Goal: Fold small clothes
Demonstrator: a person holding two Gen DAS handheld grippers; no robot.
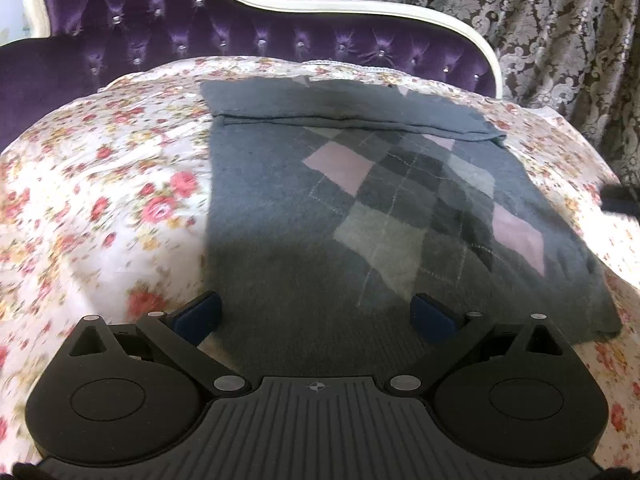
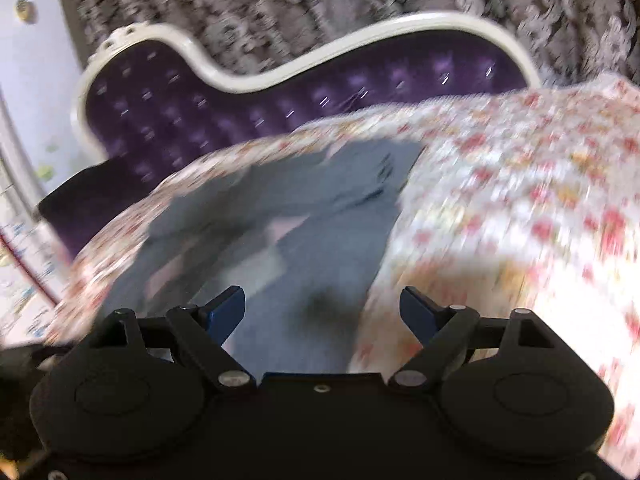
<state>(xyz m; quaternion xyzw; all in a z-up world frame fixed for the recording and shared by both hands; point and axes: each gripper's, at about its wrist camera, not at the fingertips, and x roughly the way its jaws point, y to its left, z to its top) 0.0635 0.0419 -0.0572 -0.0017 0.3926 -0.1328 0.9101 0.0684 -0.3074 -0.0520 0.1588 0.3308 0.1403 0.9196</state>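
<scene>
The left gripper (image 1: 316,318) hangs with jaws spread wide over the near hem of a grey argyle sweater (image 1: 360,216), which lies flat ahead on a floral bedsheet (image 1: 104,184).

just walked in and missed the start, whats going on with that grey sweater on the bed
A person holding a gripper in each hand is folding a grey argyle sweater laid out on a floral bedspread. The far end is already turned over into a flat band. The left gripper and the right gripper are both open above the near edge, holding nothing. The right wrist view is blurred by motion.
</scene>
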